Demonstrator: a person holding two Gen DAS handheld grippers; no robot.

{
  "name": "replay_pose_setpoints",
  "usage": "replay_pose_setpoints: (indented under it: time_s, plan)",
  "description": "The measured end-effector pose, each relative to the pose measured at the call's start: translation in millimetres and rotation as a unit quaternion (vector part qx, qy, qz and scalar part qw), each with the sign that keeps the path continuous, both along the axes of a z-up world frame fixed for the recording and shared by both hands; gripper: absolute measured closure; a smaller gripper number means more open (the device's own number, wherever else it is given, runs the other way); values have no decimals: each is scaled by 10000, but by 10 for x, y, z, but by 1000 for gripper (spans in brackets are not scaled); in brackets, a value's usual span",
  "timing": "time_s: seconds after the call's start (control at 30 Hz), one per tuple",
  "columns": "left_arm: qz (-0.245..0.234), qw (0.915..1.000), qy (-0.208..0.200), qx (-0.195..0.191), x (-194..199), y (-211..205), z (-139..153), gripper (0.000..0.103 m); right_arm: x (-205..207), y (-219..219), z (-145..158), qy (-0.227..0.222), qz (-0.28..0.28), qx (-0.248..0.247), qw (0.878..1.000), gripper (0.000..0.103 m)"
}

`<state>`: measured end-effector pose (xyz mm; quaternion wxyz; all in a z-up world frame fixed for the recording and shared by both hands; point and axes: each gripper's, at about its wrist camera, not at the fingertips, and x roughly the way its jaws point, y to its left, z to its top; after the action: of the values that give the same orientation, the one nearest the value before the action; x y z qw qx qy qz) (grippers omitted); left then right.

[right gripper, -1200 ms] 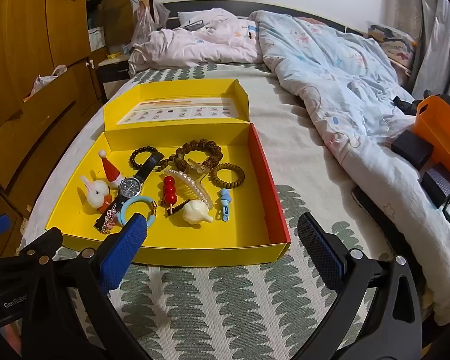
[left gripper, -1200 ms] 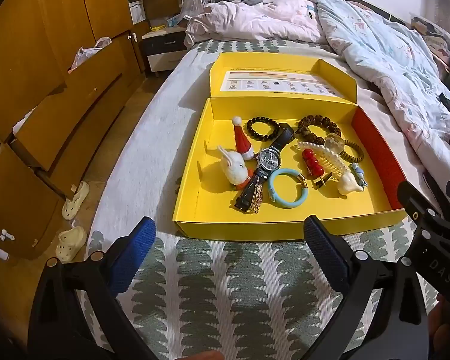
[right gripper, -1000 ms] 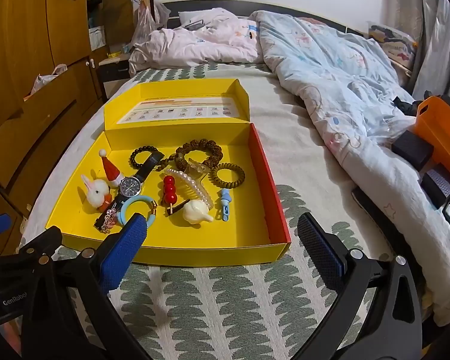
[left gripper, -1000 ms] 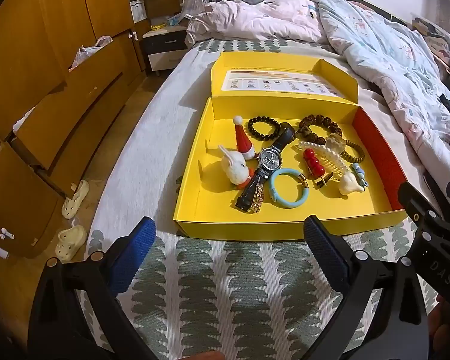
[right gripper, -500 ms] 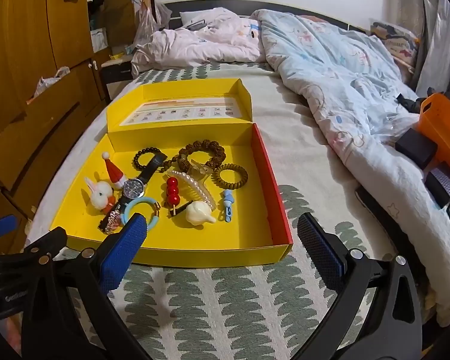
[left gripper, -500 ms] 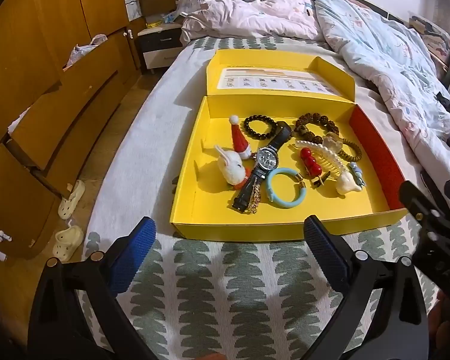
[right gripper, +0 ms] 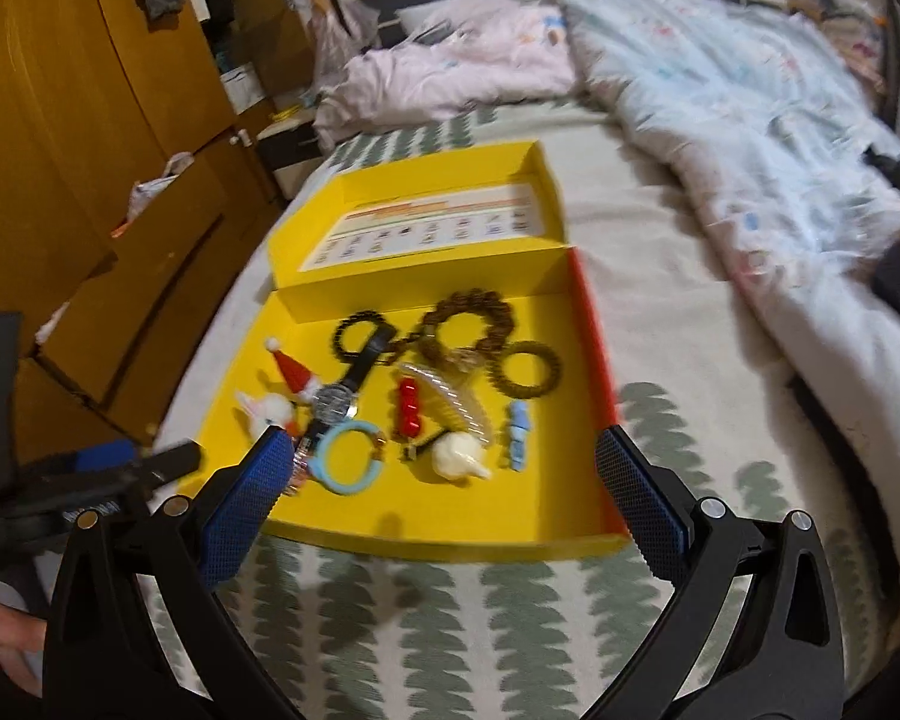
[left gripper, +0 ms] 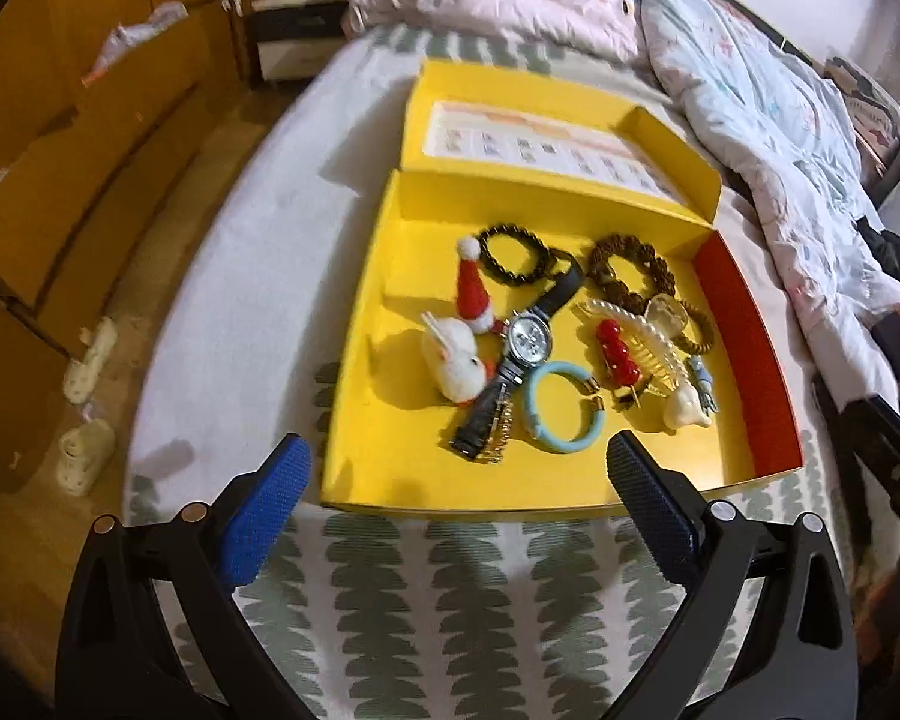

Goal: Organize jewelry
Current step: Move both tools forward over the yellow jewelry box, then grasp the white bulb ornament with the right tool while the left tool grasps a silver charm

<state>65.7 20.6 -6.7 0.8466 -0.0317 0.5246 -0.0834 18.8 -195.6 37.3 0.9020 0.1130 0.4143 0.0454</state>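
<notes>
Blue pads: left gripper point(left gripper: 453, 507) has its two textured fingers spread wide, holding nothing, hovering over the leaf-print bedspread point(left gripper: 450, 600) just short of the box's near wall.
Right gripper: right gripper point(right gripper: 435, 492) likewise spread wide and empty; its left pad point(right gripper: 243, 510) overlaps the view of the box's near-left corner, its right pad sits by the red side wall.
Box: yellow box point(left gripper: 390, 480) lies open on the bed, lid point(left gripper: 546, 138) folded back with a printed chart inside, one inner side wall red.
Near row: light blue bracelet point(left gripper: 564, 408), open-ended with metal tips, beside a wristwatch point(left gripper: 525, 342) with a dark strap running diagonally; a white rabbit clip point(left gripper: 453, 360) lies left of the watch.
Middle: red Santa-hat clip point(left gripper: 471, 288) touching the rabbit's end; red bead stick point(left gripper: 618, 351) against a pearl claw clip point(left gripper: 648, 336); a cream-white piece point(left gripper: 684, 408) and a small blue clip point(left gripper: 705, 387) at the right.
Far row: black bead bracelet point(left gripper: 513, 255), large brown bead bracelet point(left gripper: 627, 270), a thinner brown bracelet point(left gripper: 699, 330) partly under a clear piece.
Hard to read: right wrist view is motion-blurred, so small items smear; a hand point(right gripper: 6, 636) shows only at the lower left edge.
Beyond: rumpled duvet point(left gripper: 768, 120) to the right, wooden wardrobe point(left gripper: 60, 150) to the left.
</notes>
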Motion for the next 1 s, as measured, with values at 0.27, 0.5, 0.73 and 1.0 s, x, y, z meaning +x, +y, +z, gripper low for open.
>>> replay_pose_setpoints:
  time_s: [0.27, 0.5, 0.73, 1.0]
  plan:
    - [-438, 9983, 383, -80, 158, -103, -164, 5, 450, 52, -234, 578, 215, 36, 9981, 3]
    - [-588, 9949, 802, -154, 358, -175, -398, 5, 775, 66, -641, 1313, 354, 137, 9906, 20]
    - [-646, 9920, 1068, -164, 443, -210, -559, 5, 814, 24, -862, 1623, 275, 23, 9864, 26]
    - [-573, 9909, 1193, -250, 498, -89, -621, 5, 801, 130, -963, 1719, 361, -216, 9842, 42]
